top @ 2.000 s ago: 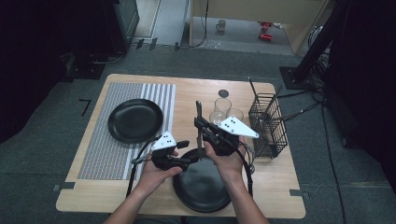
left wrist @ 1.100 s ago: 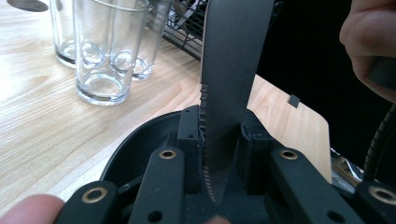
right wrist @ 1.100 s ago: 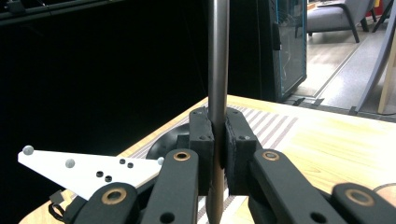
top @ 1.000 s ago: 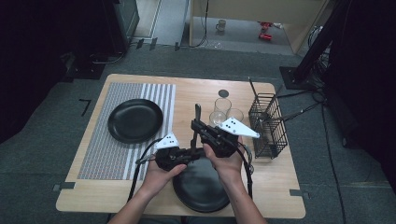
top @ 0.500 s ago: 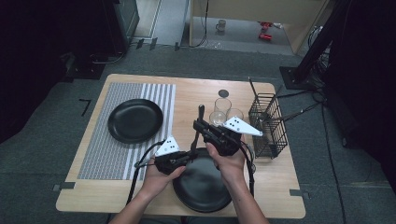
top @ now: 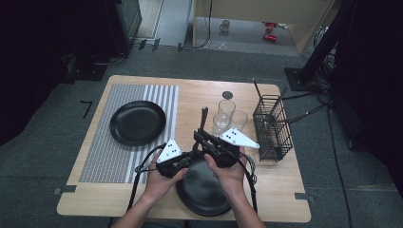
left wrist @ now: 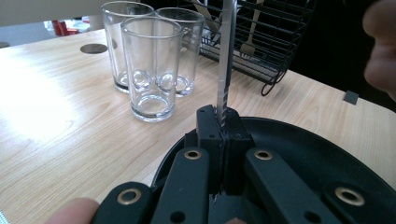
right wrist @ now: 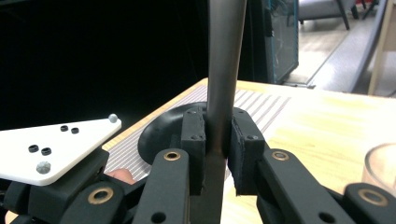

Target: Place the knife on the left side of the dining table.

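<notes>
A table knife stands nearly upright over the near black plate (top: 199, 192), held from both ends. My left gripper (left wrist: 223, 135) is shut on its serrated blade (left wrist: 226, 56), low down and just above the plate's rim. My right gripper (right wrist: 217, 140) has the knife's steel handle (right wrist: 224, 56) between its pads; its jaws have just been opening a little, but the pads still lie against the handle. In the high view the left gripper (top: 187, 159) and right gripper (top: 202, 140) meet at the table's front middle, and the knife handle (top: 204, 115) points away from me.
Three clear glasses (top: 227, 108) stand just beyond the grippers. To their right is a black wire rack (top: 272, 126) with cutlery in it. A second black plate (top: 138, 122) lies on a striped mat (top: 107, 159) at the left.
The left gripper has edged right to the knife's lower end, and its jaws have come together on the blade. The right hand has barely shifted.
</notes>
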A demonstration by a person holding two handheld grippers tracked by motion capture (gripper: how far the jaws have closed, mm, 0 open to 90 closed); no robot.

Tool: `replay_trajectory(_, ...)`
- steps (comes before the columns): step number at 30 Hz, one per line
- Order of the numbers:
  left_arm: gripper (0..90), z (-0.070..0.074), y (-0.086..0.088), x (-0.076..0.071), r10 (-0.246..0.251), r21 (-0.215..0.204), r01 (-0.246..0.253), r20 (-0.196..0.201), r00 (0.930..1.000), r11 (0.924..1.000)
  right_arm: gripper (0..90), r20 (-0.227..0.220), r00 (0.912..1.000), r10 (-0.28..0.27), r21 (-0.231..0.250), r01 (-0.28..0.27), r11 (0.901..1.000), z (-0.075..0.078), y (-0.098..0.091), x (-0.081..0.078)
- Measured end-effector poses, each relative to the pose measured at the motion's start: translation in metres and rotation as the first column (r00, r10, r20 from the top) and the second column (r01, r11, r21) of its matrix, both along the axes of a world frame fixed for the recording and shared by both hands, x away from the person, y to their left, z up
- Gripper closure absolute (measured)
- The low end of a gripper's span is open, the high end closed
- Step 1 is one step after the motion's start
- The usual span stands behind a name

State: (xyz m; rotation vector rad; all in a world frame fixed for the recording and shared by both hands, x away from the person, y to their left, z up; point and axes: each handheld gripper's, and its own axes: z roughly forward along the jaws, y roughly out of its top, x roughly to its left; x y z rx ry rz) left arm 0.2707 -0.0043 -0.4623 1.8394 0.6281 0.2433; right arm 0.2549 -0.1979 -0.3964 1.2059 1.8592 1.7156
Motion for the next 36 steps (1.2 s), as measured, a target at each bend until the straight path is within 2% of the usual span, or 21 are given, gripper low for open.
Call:
replay_trajectory(6, 90.0, -0.002, 0.000, 0.001, -0.001, -0.005, 0.001, -0.007, 1.0000, 1.0000, 80.4, -0.021, 0.9997, -0.013, 0.004, 0.013, 0.9999, -0.006, 0.002, -0.002)
replay_trajectory(12, 88.8, 0.000, 0.001, 0.003, -0.030, -0.027, 0.029, -0.028, 0.9992, 0.9992, 80.8, -0.007, 0.9998, -0.020, -0.003, 0.020, 0.9998, -0.004, 0.002, -0.003)
replay_trajectory(16, 79.8, 0.002, 0.006, 0.004, -0.044, -0.057, 0.042, -0.038, 0.9983, 0.9975, 80.8, 0.010, 0.9995, -0.030, -0.031, 0.031, 0.9991, -0.003, 0.001, -0.004)
replay_trajectory(22, 66.2, 0.009, 0.014, 0.004, -0.053, -0.099, 0.051, -0.017, 0.9985, 0.9938, 80.8, 0.020, 0.9986, -0.049, -0.052, 0.050, 0.9974, -0.002, -0.004, -0.004)
replay_trajectory(29, 59.8, 0.016, 0.023, 0.005, -0.055, -0.131, 0.054, -0.001, 0.9985, 0.9900, 80.8, 0.045, 0.9971, -0.062, -0.103, 0.066, 0.9924, -0.003, -0.005, -0.005)
replay_trajectory(36, 54.4, 0.031, 0.029, 0.008, -0.043, -0.186, 0.045, 0.018, 0.9989, 0.9814, 80.8, 0.047, 0.9974, -0.055, -0.144, 0.062, 0.9876, -0.005, -0.009, -0.008)
